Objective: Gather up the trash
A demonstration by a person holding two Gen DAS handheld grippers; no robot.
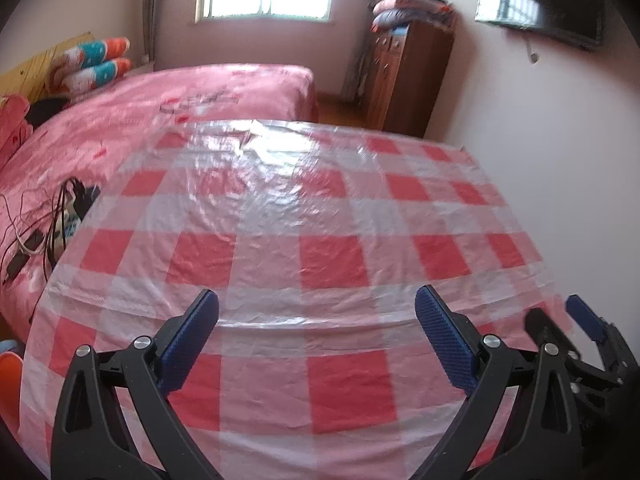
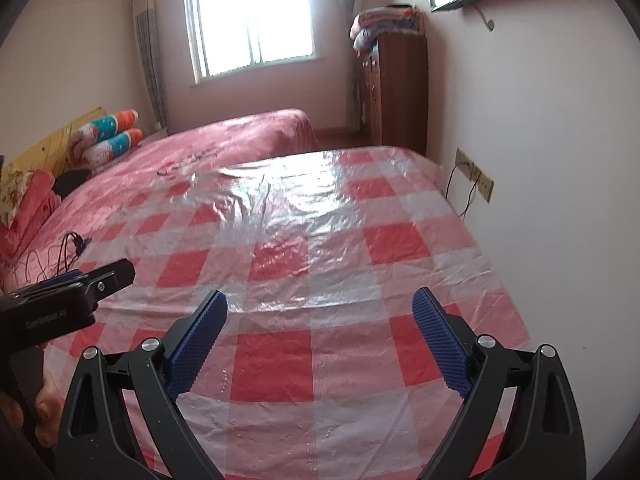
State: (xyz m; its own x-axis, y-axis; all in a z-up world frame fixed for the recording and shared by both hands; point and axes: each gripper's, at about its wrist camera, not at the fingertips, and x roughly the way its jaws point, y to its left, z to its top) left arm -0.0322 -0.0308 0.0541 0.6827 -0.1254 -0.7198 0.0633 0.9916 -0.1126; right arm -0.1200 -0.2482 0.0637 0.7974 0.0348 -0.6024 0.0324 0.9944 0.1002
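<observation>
Trash is showing nowhere on the checked plastic sheet (image 1: 304, 216) filling mid-frame, while the left gripper (image 1: 316, 340) and right gripper (image 2: 320, 340) are hovering wide apart and empty, risking snagging that thin, crinkled film instead.

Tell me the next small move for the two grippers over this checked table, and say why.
Probably swing both views around to search elsewhere. The left gripper and right gripper hang with jaws open and empty above the checked plastic tablecloth, and no trash shows on it in either view. The only loose items in sight are cables on the pink bed, and those do not look like trash.
</observation>
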